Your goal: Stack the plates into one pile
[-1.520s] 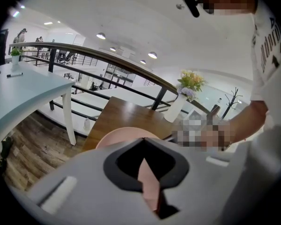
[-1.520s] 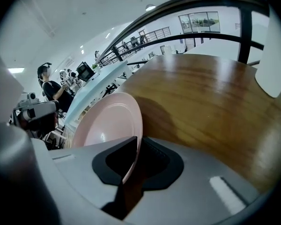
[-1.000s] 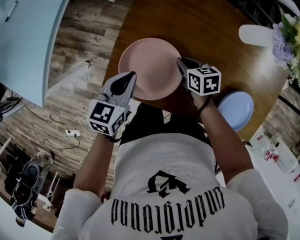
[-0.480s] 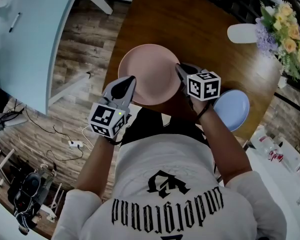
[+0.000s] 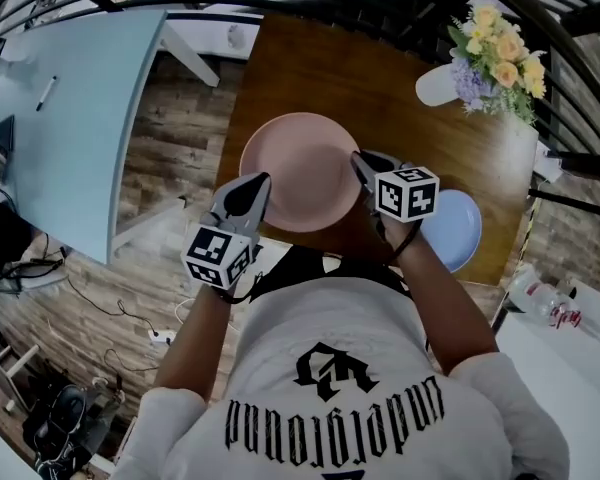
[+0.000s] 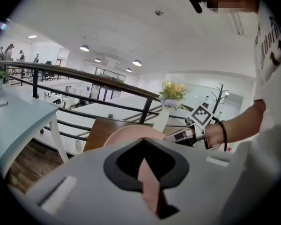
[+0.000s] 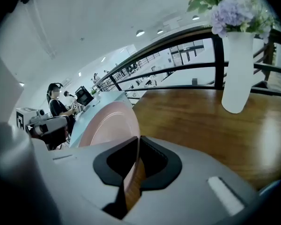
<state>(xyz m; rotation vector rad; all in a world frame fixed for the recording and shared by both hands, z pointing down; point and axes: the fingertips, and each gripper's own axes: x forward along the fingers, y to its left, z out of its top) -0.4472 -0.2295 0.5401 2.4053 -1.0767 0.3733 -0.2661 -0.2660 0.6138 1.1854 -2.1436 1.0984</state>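
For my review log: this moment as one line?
left tongs: shut on pink plate | right tongs: shut on pink plate | blue plate: on table

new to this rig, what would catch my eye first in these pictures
The pink plate in the middle of the head view, pinched at its rim by the left gripper and the right gripper on opposite sides. Next, the blue plate lying on the wooden table beside the person's right arm, and the white vase of flowers at the table's far right.
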